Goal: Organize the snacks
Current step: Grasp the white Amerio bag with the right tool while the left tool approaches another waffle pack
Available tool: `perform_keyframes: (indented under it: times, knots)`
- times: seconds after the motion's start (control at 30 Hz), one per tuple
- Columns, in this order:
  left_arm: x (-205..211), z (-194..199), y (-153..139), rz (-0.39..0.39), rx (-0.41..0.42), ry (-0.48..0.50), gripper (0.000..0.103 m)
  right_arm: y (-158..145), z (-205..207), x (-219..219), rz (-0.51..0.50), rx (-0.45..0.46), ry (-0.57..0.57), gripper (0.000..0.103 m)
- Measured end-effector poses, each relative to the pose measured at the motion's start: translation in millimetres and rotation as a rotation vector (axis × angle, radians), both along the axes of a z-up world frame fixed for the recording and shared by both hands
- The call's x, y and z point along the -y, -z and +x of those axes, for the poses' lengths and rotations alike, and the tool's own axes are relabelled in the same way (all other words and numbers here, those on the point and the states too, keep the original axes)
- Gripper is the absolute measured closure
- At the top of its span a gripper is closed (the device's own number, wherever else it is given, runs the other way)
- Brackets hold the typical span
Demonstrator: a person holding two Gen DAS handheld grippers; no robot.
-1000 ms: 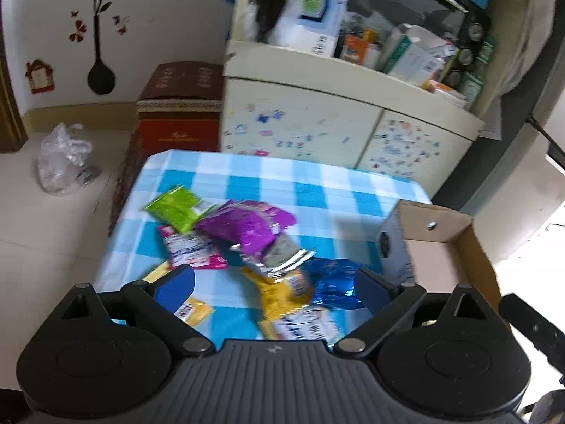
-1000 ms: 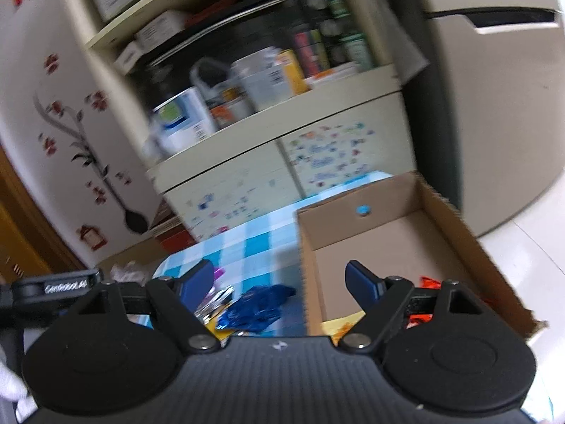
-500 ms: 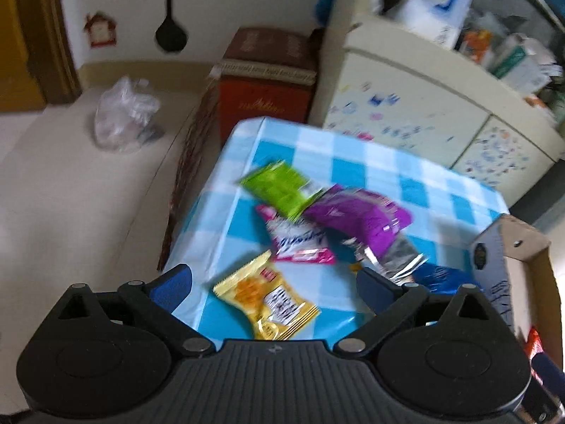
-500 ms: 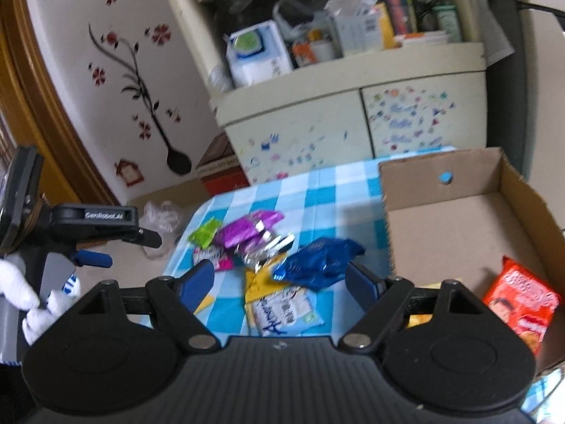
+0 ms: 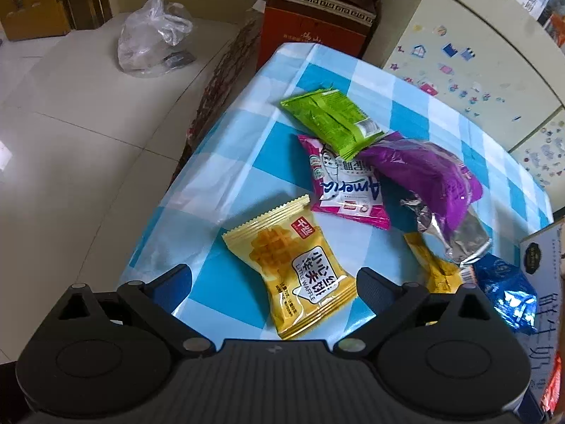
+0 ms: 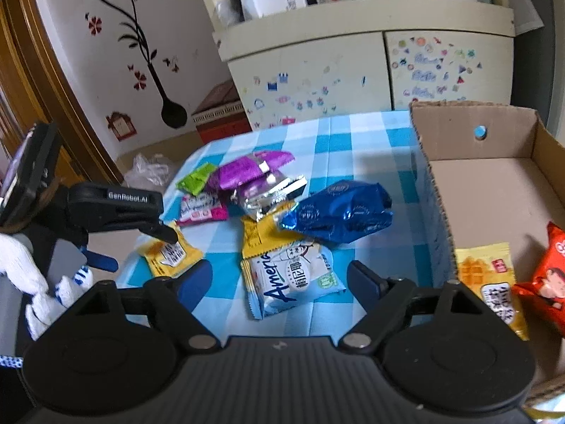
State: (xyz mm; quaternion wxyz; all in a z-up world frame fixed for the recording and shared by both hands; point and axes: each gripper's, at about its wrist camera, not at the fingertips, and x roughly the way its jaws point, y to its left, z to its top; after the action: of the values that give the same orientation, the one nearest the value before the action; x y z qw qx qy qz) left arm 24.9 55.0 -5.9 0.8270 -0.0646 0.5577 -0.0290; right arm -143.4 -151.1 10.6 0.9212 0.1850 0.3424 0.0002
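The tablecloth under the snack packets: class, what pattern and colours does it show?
The tablecloth is a blue-and-white check, clearest in the left wrist view.

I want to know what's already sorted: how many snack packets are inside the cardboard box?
2 visible: a yellow waffle packet by the cardboard box's left wall, and a red packet to its right. The hand-held gripper may hide more.

On my left tool's arm (image 6: 116, 205), white letters read "GenRobot.AI". The yellow packet (image 5: 293, 268) in front of my left tongs says "LITTLE WAFFLE" under large Chinese characters, with a red corner tag I cannot read. The pink packet (image 5: 348, 183) shows "Ameria" in blue, seen upside down. The pale blue packet (image 6: 293, 279) carries the same "Ameria" wording. The box wall (image 5: 543, 282) bears large Chinese characters.
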Motion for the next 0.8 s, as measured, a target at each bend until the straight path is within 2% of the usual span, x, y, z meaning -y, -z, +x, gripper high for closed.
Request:
perform_keyframes:
  times: [0.13, 0.27, 0.4, 0.7, 0.8]
  knots:
    - [3.5, 3.3, 6.4, 0.016, 0.003, -0.009, 0.002, 10.6, 9.6, -3.6, -0.038, -0.023, -0.005, 0.016]
    - [2.5, 8.5, 13.1, -0.009, -0.020, -0.040, 0.002, 19.5, 16.9, -2.0, -0.039, -0.044, -0.002, 0.013]
    - [6.6, 11.3, 17.9, -0.003, -0.024, -0.039, 0.001, 27.2, 25.3, -1.0, -0.038, -0.054, 0.001, 0.012]
    - [17.6, 6.9, 24.1, 0.101, -0.011, -0.009, 0.000, 42.7, 40.3, -9.9, -0.072, -0.072, -0.034, 0.010]
    - [15.9, 5.2, 24.6, 0.110, -0.011, -0.017, 0.000, 42.0, 39.5, -18.2, -0.094, -0.074, -0.078, 0.011]
